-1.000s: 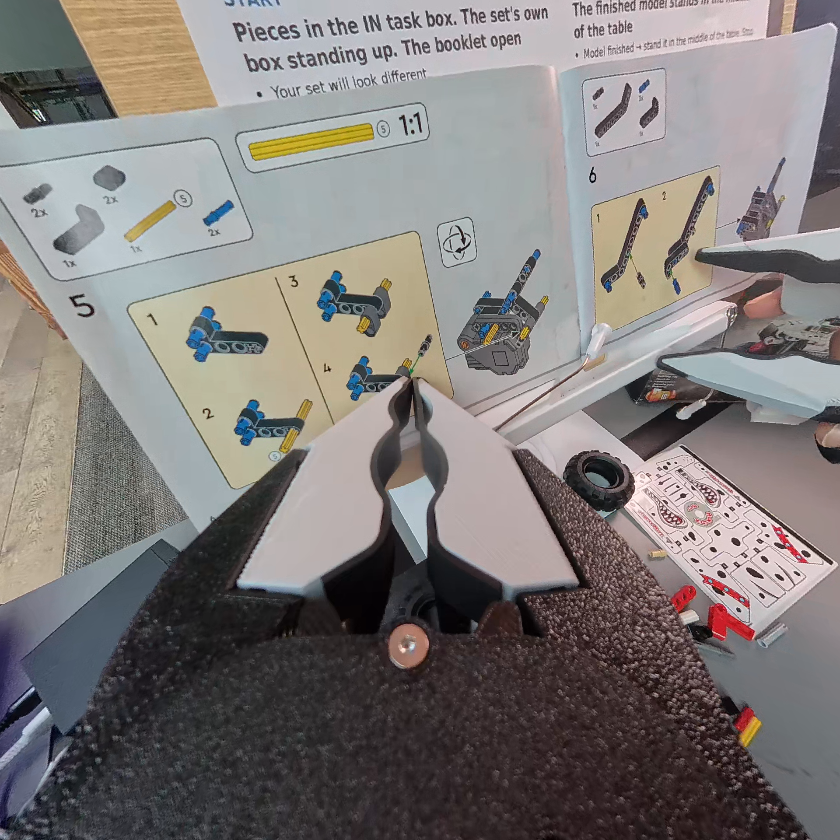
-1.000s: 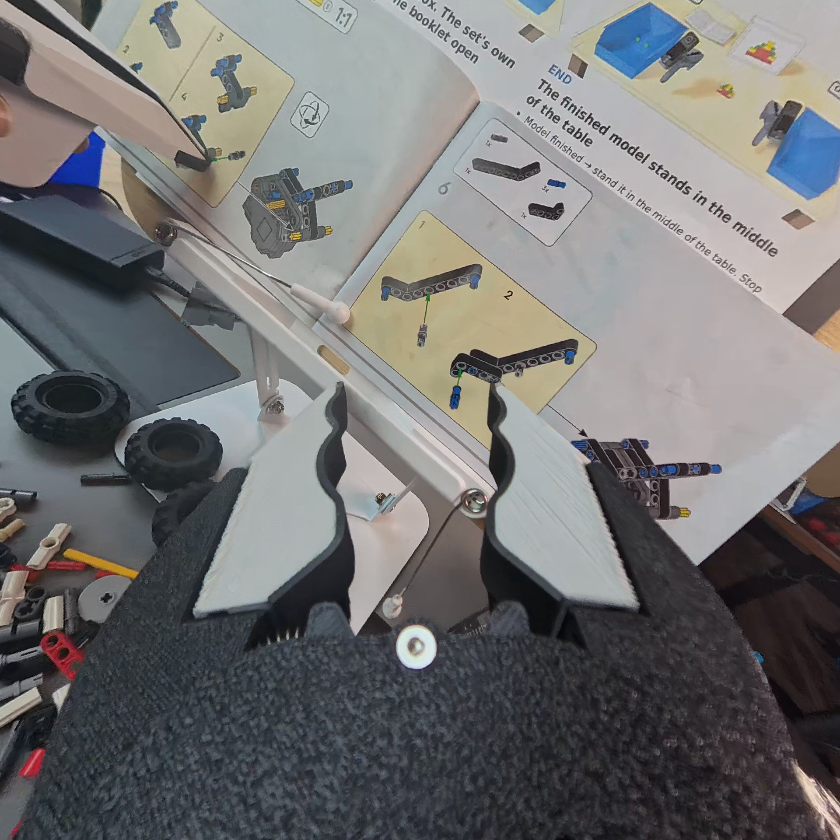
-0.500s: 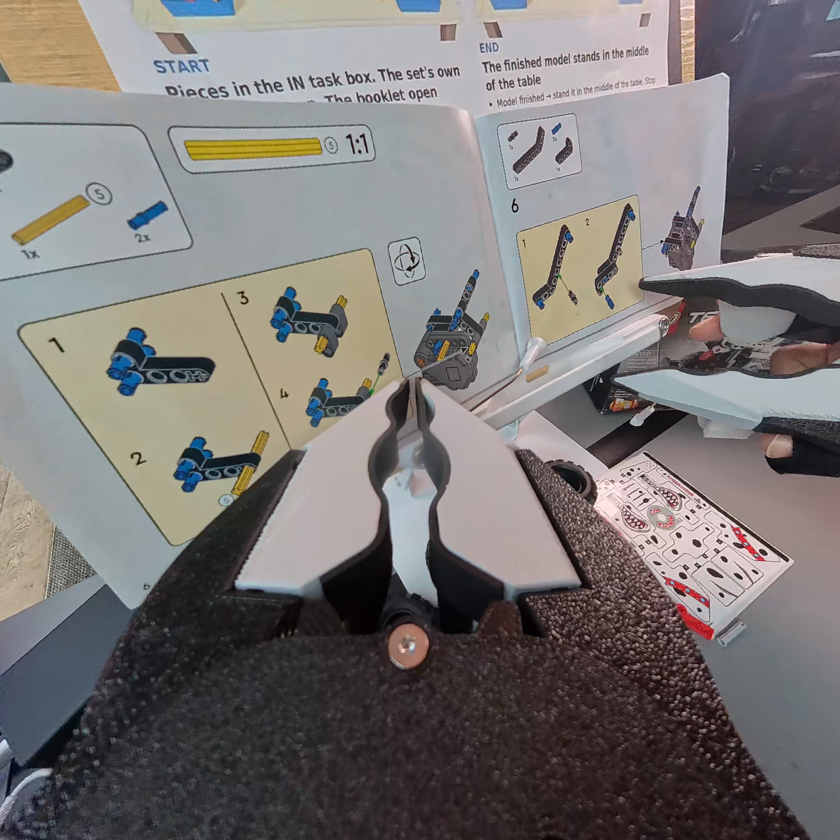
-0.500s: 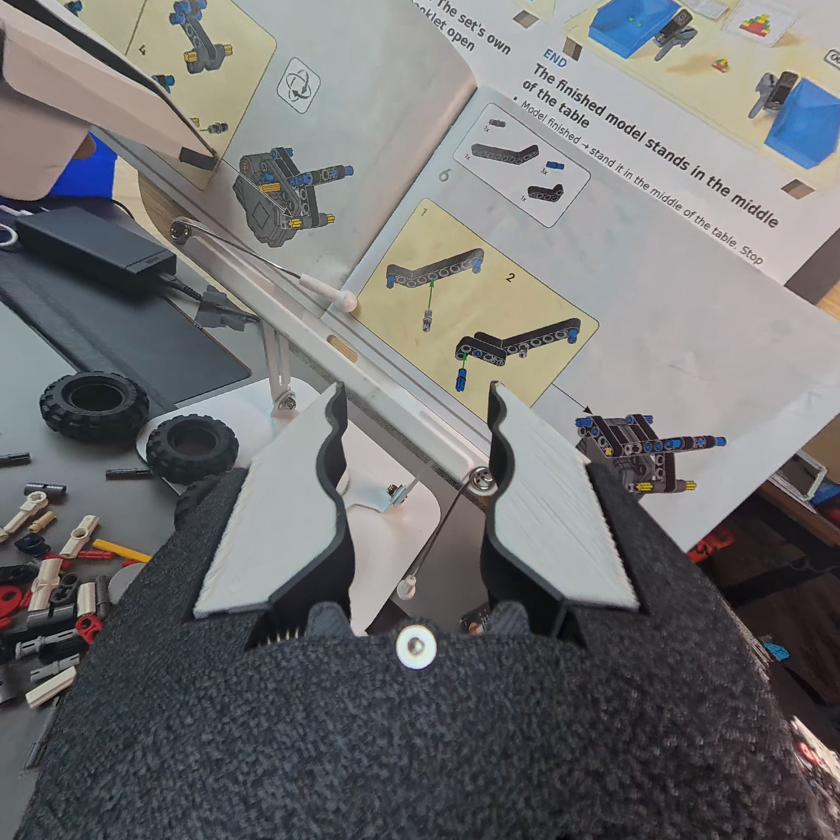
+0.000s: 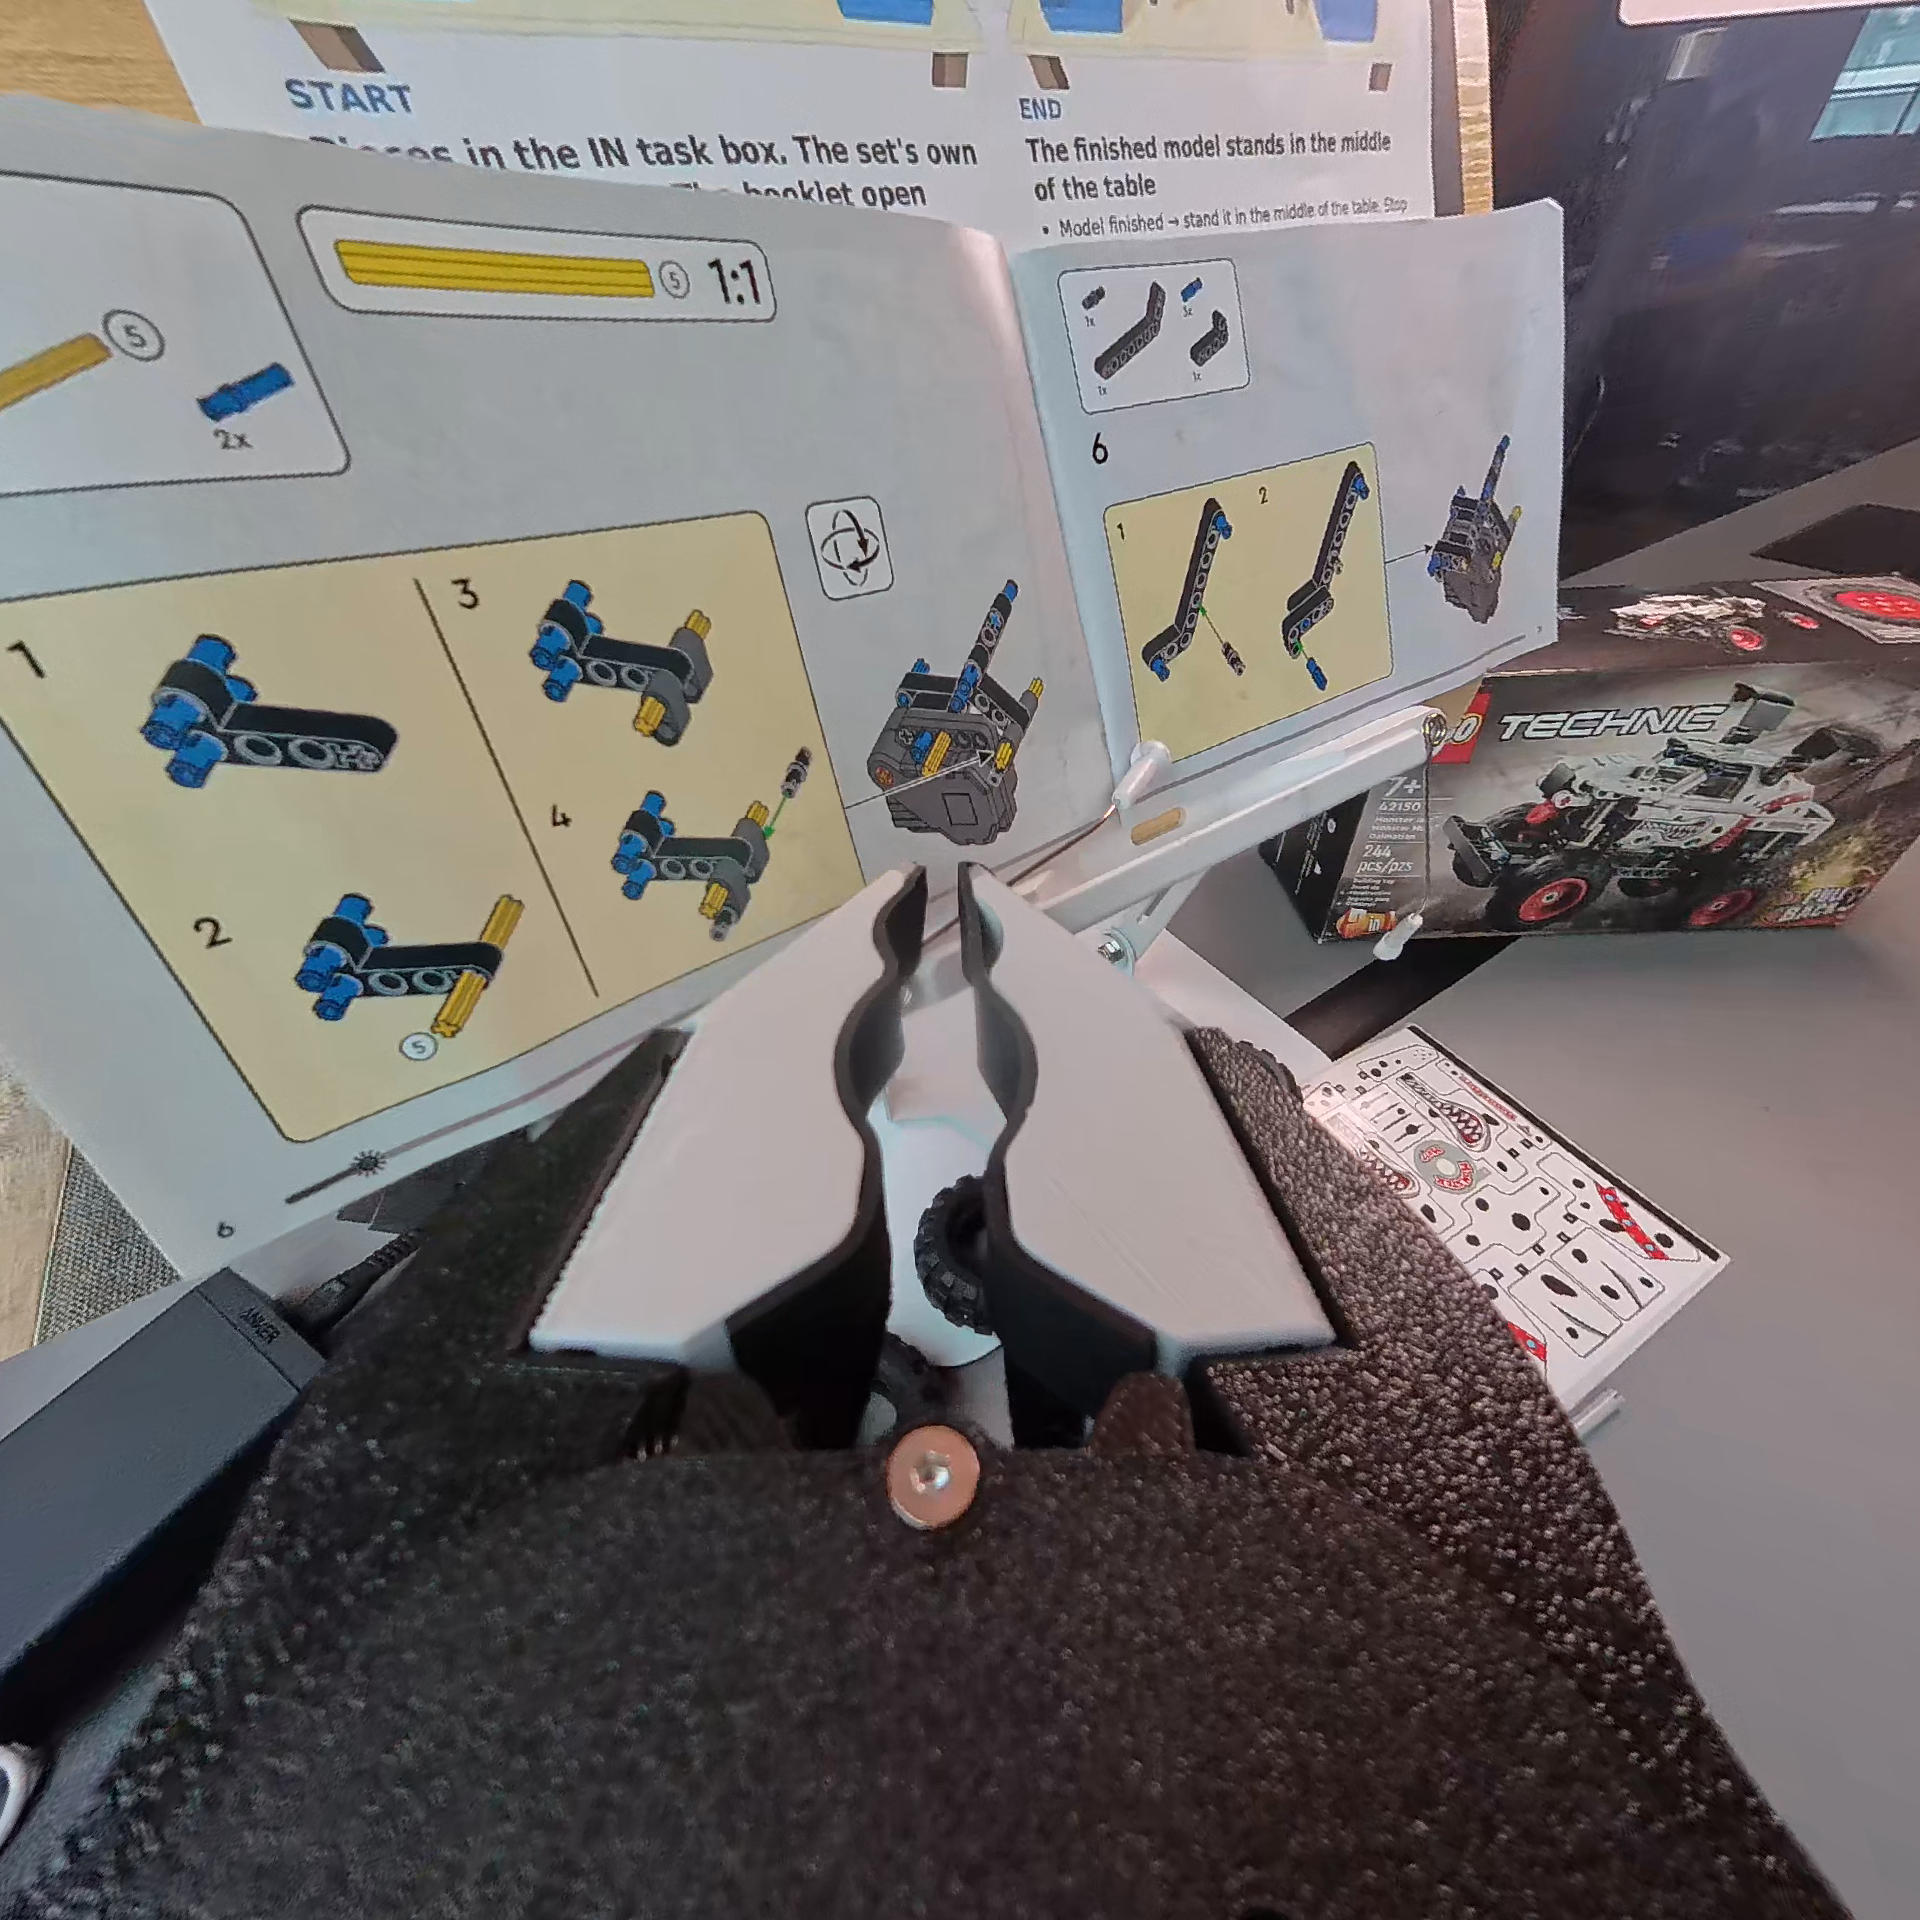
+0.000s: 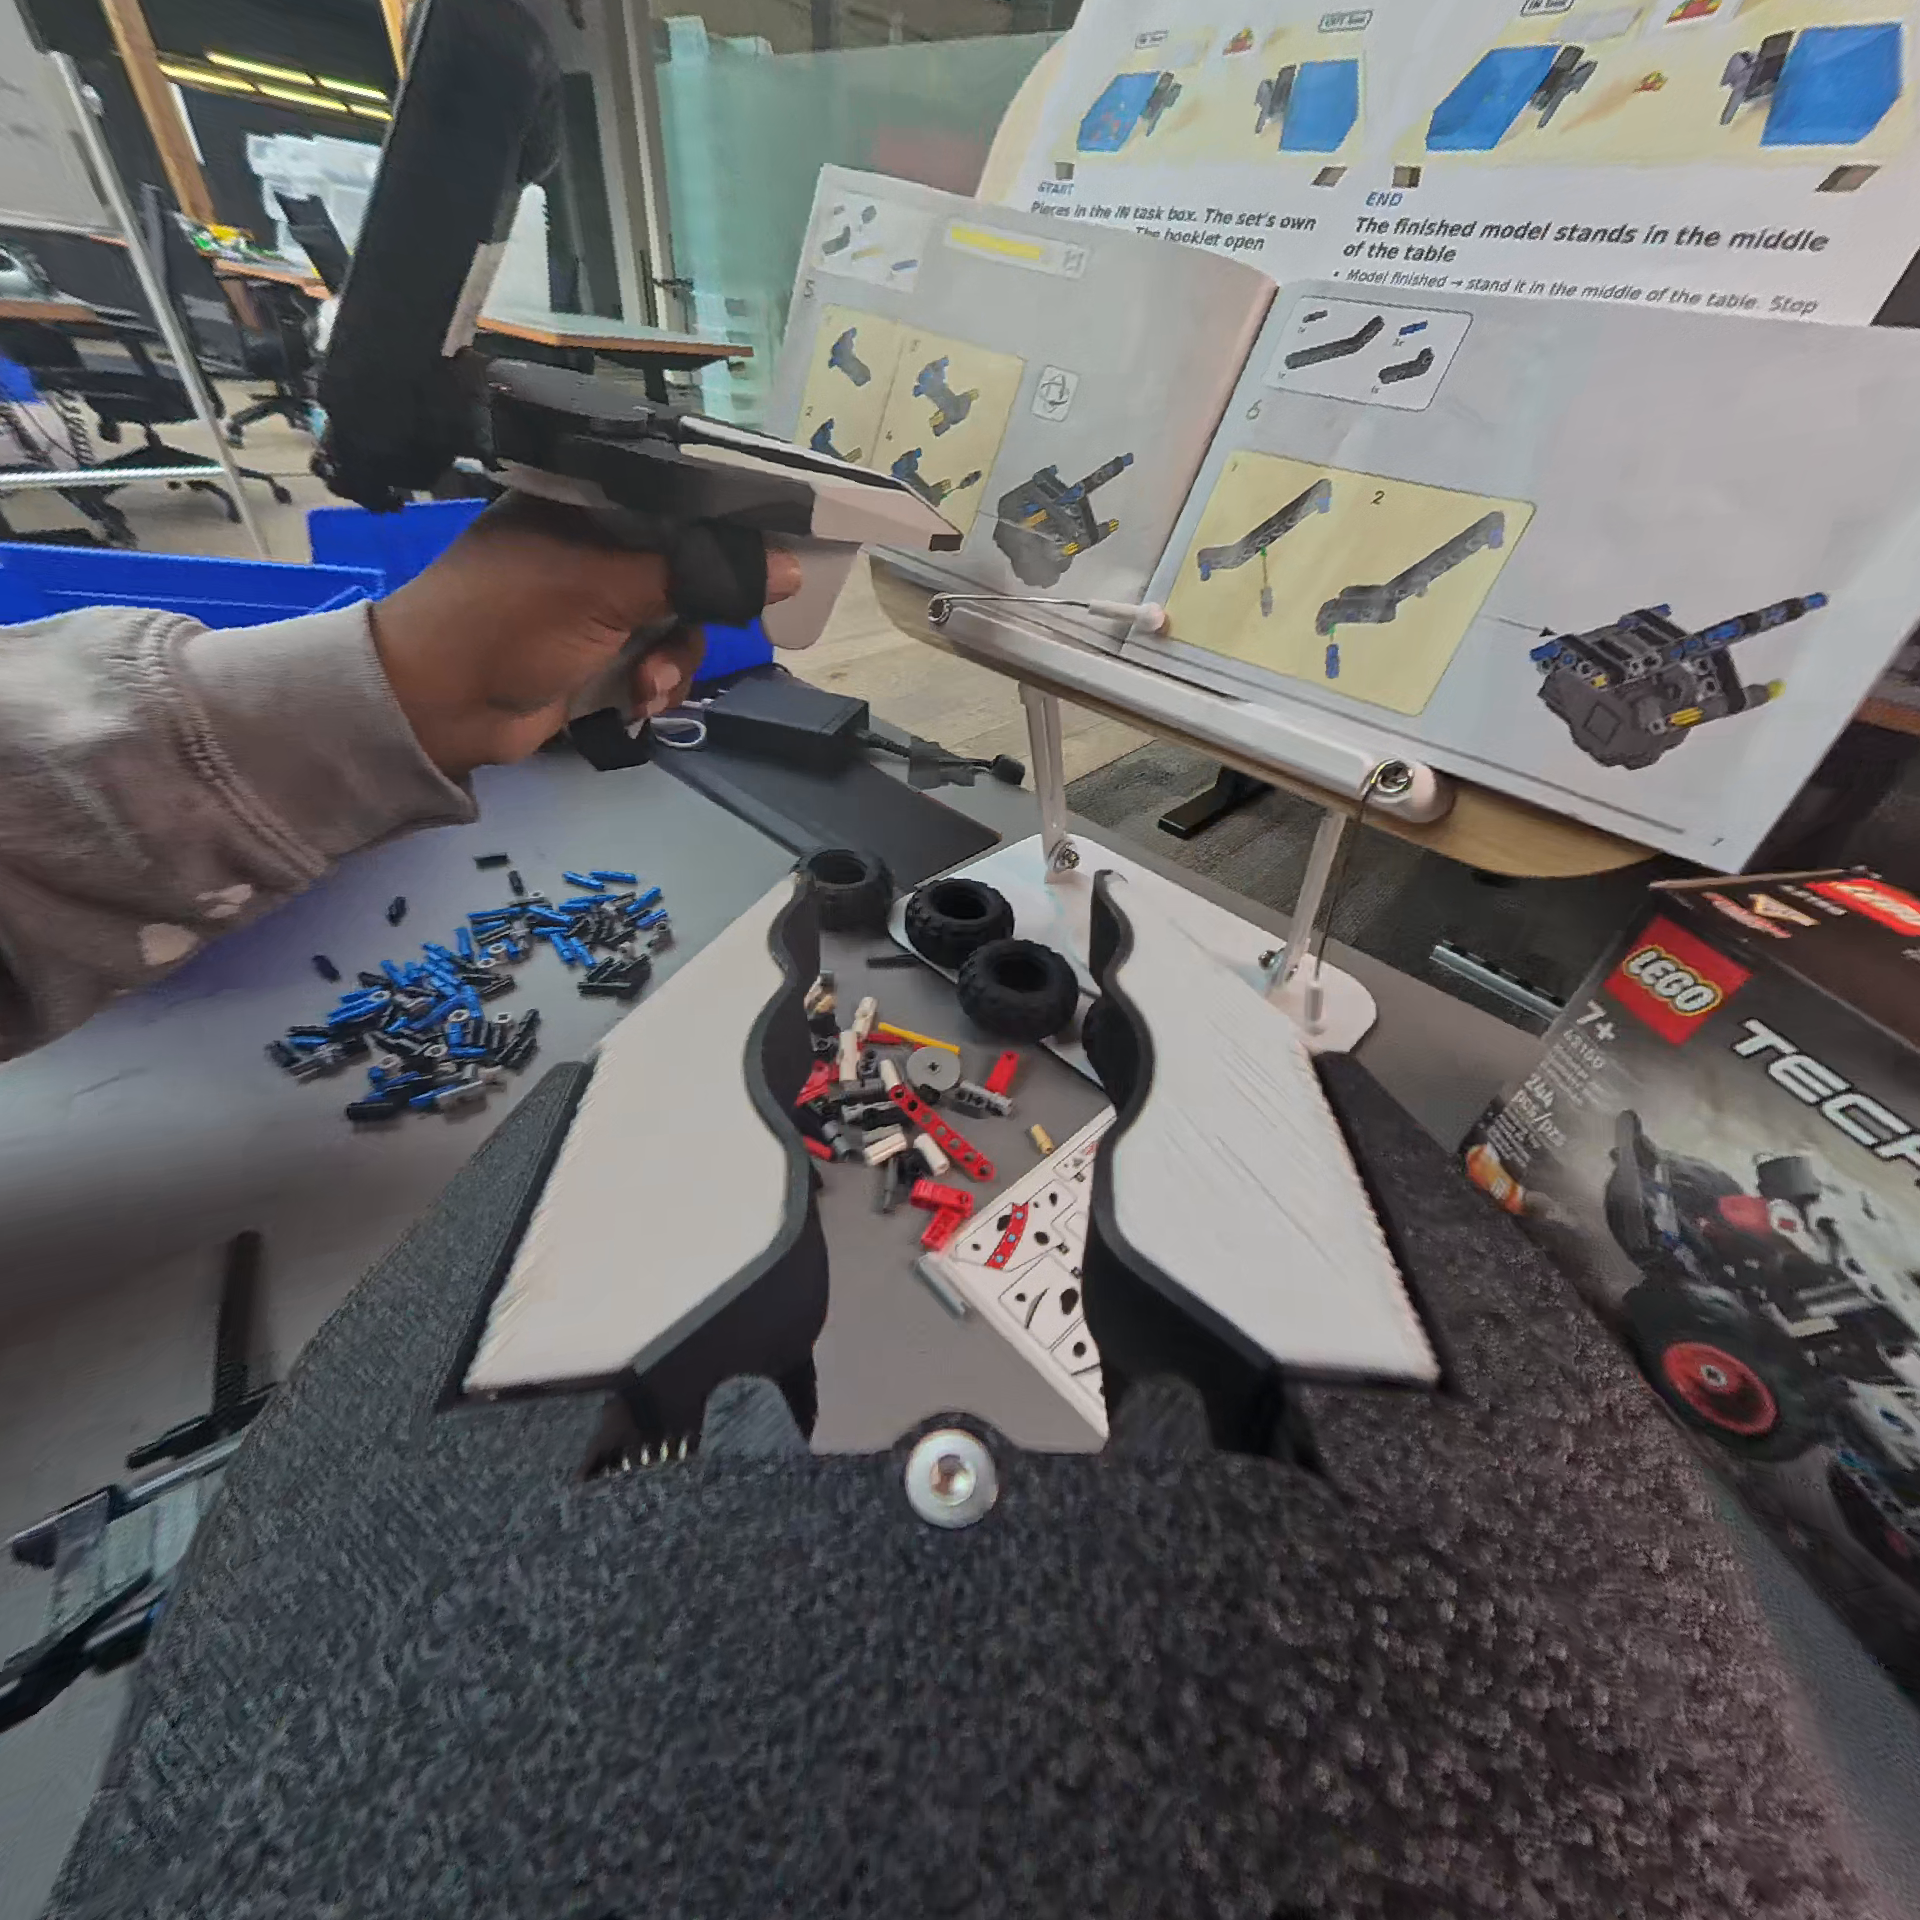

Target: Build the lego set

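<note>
The open instruction booklet (image 5: 623, 468) stands on a white stand (image 5: 1247, 800). My left gripper (image 5: 940, 883) is held up in front of its left page, jaws shut to a narrow slit, with nothing visible between them. It also shows in the right wrist view (image 6: 940, 540), held by a hand (image 6: 520, 644). My right gripper (image 6: 951, 894) is open and empty above the table. Below it lie a pile of red, grey and tan pieces (image 6: 894, 1112), three black tyres (image 6: 956, 920) and a sticker sheet (image 6: 1039, 1247). A pile of blue and black pins (image 6: 457, 997) lies to the left.
The set's box (image 6: 1766, 1143) stands at the right, also in the left wrist view (image 5: 1662, 790). A black power adapter (image 6: 790, 717) and dark mat lie behind the pins. Blue bins (image 6: 156, 592) sit at the far left. A printed poster (image 6: 1558, 125) stands behind the booklet. Tip to tip, the grippers are about 20 cm apart.
My right gripper has drawn back from the booklet and levelled out over the table, and has left the left wrist view. My left gripper has moved right along the page, still shut.
</note>
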The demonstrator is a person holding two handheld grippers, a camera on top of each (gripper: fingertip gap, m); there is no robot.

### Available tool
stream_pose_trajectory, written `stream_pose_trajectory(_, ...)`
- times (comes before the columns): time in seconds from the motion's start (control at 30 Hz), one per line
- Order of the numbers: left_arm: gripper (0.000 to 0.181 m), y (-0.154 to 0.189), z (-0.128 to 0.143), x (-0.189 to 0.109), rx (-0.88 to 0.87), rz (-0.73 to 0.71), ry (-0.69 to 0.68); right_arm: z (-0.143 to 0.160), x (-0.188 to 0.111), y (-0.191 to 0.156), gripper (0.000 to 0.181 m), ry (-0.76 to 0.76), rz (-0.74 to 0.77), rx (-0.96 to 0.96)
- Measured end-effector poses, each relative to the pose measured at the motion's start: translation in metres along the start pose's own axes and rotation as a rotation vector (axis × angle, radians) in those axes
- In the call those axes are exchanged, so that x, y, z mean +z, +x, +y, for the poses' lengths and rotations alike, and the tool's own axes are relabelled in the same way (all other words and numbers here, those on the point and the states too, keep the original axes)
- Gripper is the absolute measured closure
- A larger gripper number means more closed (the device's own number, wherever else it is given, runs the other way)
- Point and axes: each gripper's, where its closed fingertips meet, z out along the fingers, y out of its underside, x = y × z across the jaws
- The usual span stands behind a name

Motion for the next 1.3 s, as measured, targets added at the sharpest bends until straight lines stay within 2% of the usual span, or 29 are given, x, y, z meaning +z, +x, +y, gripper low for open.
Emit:
stream_pose_trajectory(0.17,0.173,0.01,0.003,-0.01,0.012,0.016,0.003,0.034,-0.04,-0.031,0.144,-0.04,-0.134,0.07)
stream_pose_trajectory(0.33,0.172,0.02,0.005,-0.017,0.004,0.033,0.009,0.09,-0.069,-0.091,0.143,-0.257,-0.494,-0.037)
stream_pose_trajectory(0.4,0.172,0.023,0.007,-0.019,0.001,0.036,0.012,0.112,-0.081,-0.112,0.136,-0.367,-0.615,-0.087)
stream_pose_trajectory(0.53,0.172,0.028,0.013,-0.022,-0.009,0.044,0.009,0.145,-0.085,-0.135,0.11,-0.508,-0.69,-0.147)
stream_pose_trajectory(0.6,0.172,0.03,0.016,-0.021,-0.016,0.048,0.003,0.149,-0.078,-0.143,0.112,-0.502,-0.689,-0.155)
stream_pose_trajectory(0.63,0.171,0.031,0.018,-0.021,-0.018,0.05,-0.001,0.149,-0.075,-0.147,0.119,-0.488,-0.691,-0.154)
stream_pose_trajectory(0.67,0.171,0.033,0.02,-0.02,-0.02,0.051,-0.004,0.148,-0.074,-0.149,0.135,-0.476,-0.694,-0.157)
stream_pose_trajectory(0.7,0.171,0.034,0.022,-0.02,-0.022,0.054,-0.008,0.148,-0.074,-0.15,0.138,-0.472,-0.7,-0.168)
stream_pose_trajectory(1.3,0.171,0.036,0.03,-0.021,-0.04,0.052,-0.009,0.142,-0.079,-0.142,0.139,-0.482,-0.674,-0.201)
